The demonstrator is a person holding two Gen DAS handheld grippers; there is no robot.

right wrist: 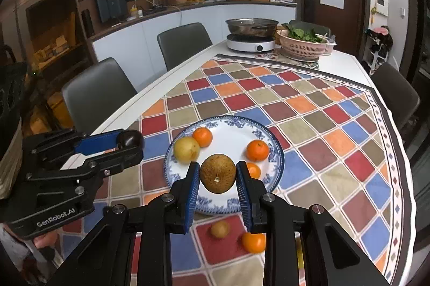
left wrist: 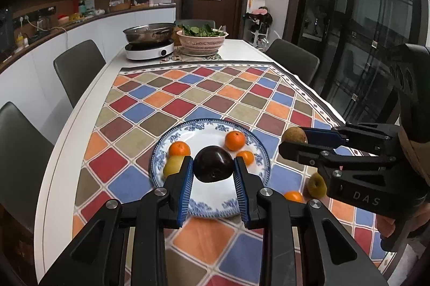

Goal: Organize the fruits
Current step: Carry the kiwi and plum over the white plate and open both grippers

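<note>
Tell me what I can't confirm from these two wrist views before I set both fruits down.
- Plate centre, left wrist view: hidden behind the dark fruit in the left hand-held gripper.
- Third orange, right wrist view: partly covered by the right hand-held gripper finger beside the brown fruit.
- Loose yellow-green fruit, left wrist view: half hidden by the right gripper body.
- Near table edge: blocked by gripper frames in both views.

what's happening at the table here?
A person is sorting fruit with two handheld grippers. The left gripper is shut on a dark purple fruit, the right gripper on a brown fruit, both over the blue-patterned plate. The plate holds three oranges and a yellow fruit; an orange and a small brown fruit remain on the tablecloth.
</note>
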